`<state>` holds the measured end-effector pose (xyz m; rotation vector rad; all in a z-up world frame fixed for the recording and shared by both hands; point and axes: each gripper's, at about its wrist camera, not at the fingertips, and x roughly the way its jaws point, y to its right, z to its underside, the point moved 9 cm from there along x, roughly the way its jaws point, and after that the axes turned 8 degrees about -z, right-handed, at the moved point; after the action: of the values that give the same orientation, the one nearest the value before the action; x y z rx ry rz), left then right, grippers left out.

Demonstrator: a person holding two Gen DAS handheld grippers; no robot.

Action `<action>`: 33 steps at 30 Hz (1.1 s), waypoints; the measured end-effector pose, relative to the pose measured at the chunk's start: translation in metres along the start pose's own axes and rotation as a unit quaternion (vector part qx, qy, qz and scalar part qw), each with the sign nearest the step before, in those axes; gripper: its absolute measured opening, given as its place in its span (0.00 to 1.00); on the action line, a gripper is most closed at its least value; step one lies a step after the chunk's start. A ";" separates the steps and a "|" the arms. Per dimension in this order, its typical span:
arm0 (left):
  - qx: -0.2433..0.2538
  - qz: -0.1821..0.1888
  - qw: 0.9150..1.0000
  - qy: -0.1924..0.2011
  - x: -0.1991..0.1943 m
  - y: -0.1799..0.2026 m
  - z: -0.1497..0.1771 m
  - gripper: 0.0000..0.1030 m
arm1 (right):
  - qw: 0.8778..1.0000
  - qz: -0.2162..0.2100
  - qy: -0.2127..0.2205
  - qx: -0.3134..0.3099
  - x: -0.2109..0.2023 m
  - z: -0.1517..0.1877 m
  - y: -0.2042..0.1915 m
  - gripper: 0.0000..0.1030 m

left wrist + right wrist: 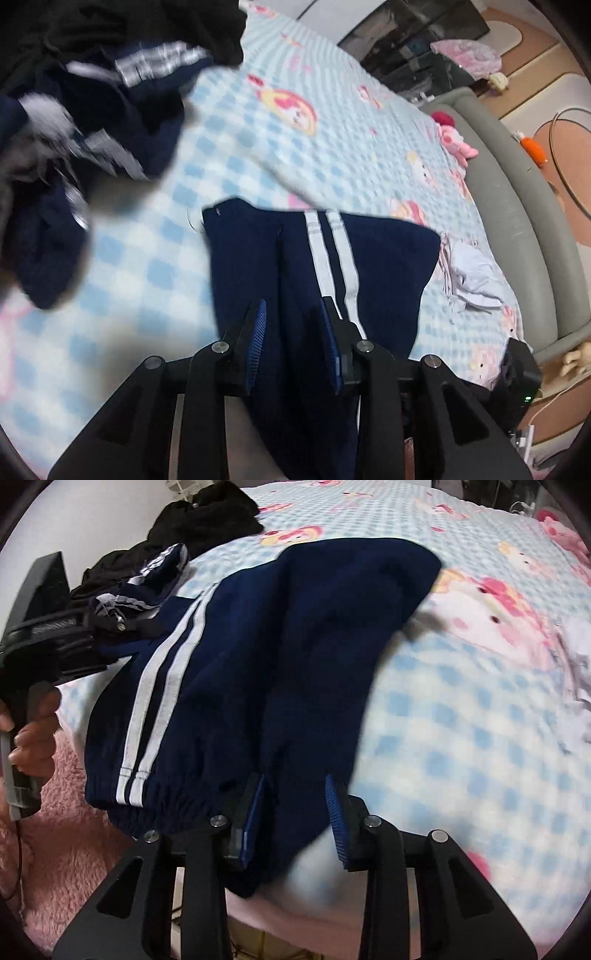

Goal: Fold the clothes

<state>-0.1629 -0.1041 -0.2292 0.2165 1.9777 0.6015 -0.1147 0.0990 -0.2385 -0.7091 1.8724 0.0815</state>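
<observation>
Navy trousers [388,258] with two white side stripes lie partly spread on a blue-checked bed sheet [332,147]. In the left wrist view, my left gripper [294,306] has its blue pads close together, with navy cloth running between them and down under the gripper. In the right wrist view, my right gripper [294,782] pinches the trousers [295,646] near the gathered waistband, and a fold of cloth hangs below the fingers. A hand [37,716] at the left edge holds the other gripper's handle.
A heap of dark clothes [92,110] [207,520] sits at the far left of the bed. A white garment [472,277] and a pink plush toy [458,144] lie near the grey bed frame [517,221]. A pink fluffy blanket [66,830] covers the near edge.
</observation>
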 end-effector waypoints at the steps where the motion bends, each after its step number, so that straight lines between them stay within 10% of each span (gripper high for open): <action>1: 0.004 0.009 1.000 -0.009 0.004 0.003 0.003 0.30 | 1.000 0.001 0.010 -0.002 -0.006 -0.004 0.000 0.32; 7: 0.058 0.086 0.993 0.048 -0.036 0.052 0.004 0.30 | 0.996 -0.007 0.086 -0.005 -0.040 -0.039 -0.007 0.34; 14: 0.063 0.055 0.995 0.054 -0.041 0.047 0.005 0.30 | 0.992 -0.085 0.087 -0.029 -0.011 -0.073 -0.052 0.43; 18: 0.033 0.032 0.998 0.050 -0.037 0.021 0.004 0.30 | 0.999 0.025 0.040 0.000 0.027 -0.059 -0.019 0.35; 21: 0.019 0.001 0.999 0.046 -0.027 -0.002 0.000 0.30 | 0.997 0.026 0.049 0.047 0.020 -0.045 0.004 0.32; 29: -0.012 0.116 0.993 -0.023 0.013 0.026 0.008 0.43 | 0.996 0.037 0.060 0.055 0.012 -0.038 0.007 0.32; 33: -0.002 0.089 0.996 -0.028 0.030 0.034 0.012 0.48 | 0.996 0.033 0.069 0.042 0.006 -0.039 0.004 0.32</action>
<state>-0.1696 -0.0593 -0.2404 0.4065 1.9145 0.7057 -0.1503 0.0857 -0.2283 -0.6080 2.0187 -0.0037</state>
